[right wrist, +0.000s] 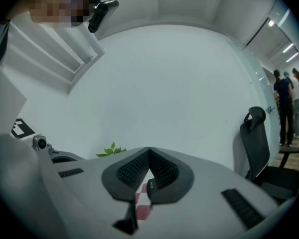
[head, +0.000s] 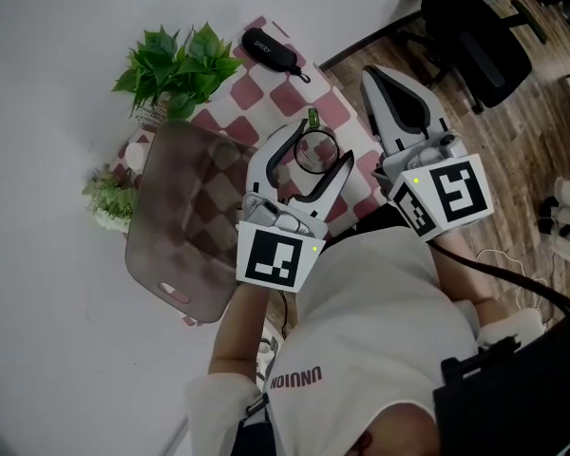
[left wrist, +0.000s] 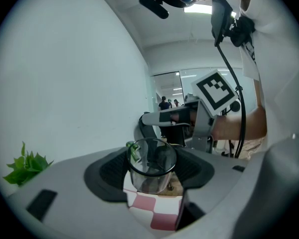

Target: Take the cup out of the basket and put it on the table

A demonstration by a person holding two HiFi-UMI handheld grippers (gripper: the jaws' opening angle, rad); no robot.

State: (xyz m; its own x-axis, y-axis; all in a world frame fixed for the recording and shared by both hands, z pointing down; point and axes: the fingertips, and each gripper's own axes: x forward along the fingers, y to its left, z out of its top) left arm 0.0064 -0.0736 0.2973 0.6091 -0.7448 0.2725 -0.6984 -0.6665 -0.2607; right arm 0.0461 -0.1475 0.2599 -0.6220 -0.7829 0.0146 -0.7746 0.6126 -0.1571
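Note:
A clear glass cup (head: 315,150) stands upright between the jaws of my left gripper (head: 325,143), whose pads are closed on its sides. In the left gripper view the cup (left wrist: 150,164) fills the gap between the black pads, just above the red-and-white checked tablecloth (left wrist: 157,210); I cannot tell whether its base touches the cloth. A small green bit sits at its rim. The smoky translucent basket (head: 171,226) lies left of the cup, on the table (head: 285,93). My right gripper (head: 375,76) hovers to the right of the cup, shut, with nothing in it (right wrist: 149,153).
A leafy green plant (head: 176,69) stands at the table's far corner, and a second small plant (head: 109,198) sits by the basket's left side. A black case (head: 271,50) lies on the far edge. Black office chair (head: 480,31) on the wooden floor at right.

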